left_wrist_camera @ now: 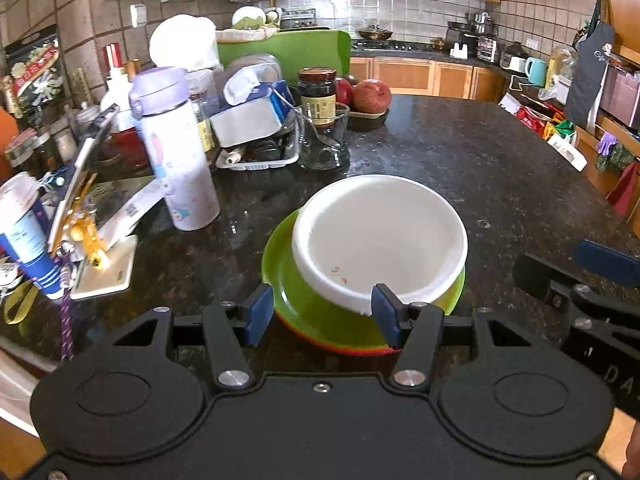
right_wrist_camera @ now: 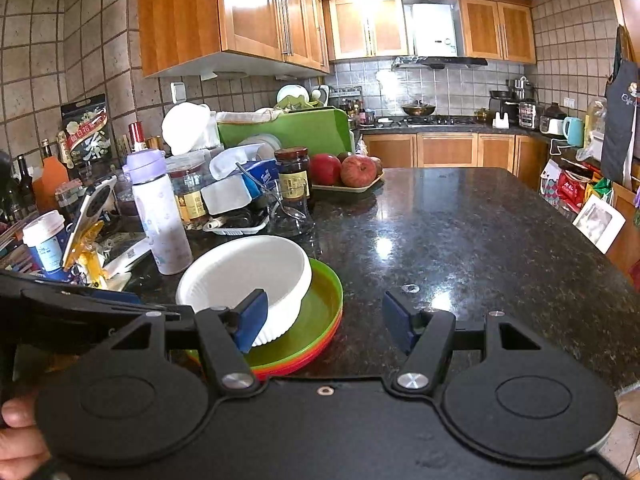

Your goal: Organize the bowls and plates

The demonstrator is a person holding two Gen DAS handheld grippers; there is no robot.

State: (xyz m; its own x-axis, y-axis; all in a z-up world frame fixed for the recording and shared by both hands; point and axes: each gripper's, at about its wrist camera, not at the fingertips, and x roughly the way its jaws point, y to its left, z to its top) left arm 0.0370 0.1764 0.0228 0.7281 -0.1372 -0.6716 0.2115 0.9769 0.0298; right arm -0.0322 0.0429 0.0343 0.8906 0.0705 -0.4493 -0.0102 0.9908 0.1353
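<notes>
A white bowl (left_wrist_camera: 380,236) (right_wrist_camera: 244,276) sits off-centre on a green plate (left_wrist_camera: 320,316) (right_wrist_camera: 316,312), which tops a stack of orange and red plates (right_wrist_camera: 304,364) on the dark granite counter (left_wrist_camera: 480,168). My left gripper (left_wrist_camera: 322,314) is open at the stack's near edge. Its left pad is beside the green rim and its right pad is in front of the bowl's rim. My right gripper (right_wrist_camera: 325,322) is open just right of the stack, its left finger overlapping the bowl's side and bare counter between the pads. Each gripper shows at the edge of the other's view.
Left of the stack stand a purple-lidded bottle (left_wrist_camera: 176,160), a phone on a gold stand (left_wrist_camera: 80,184), a glass with a spoon (left_wrist_camera: 324,140), a dark jar (left_wrist_camera: 318,94) and a tray of apples (left_wrist_camera: 370,96). Open counter stretches right and far (right_wrist_camera: 480,232).
</notes>
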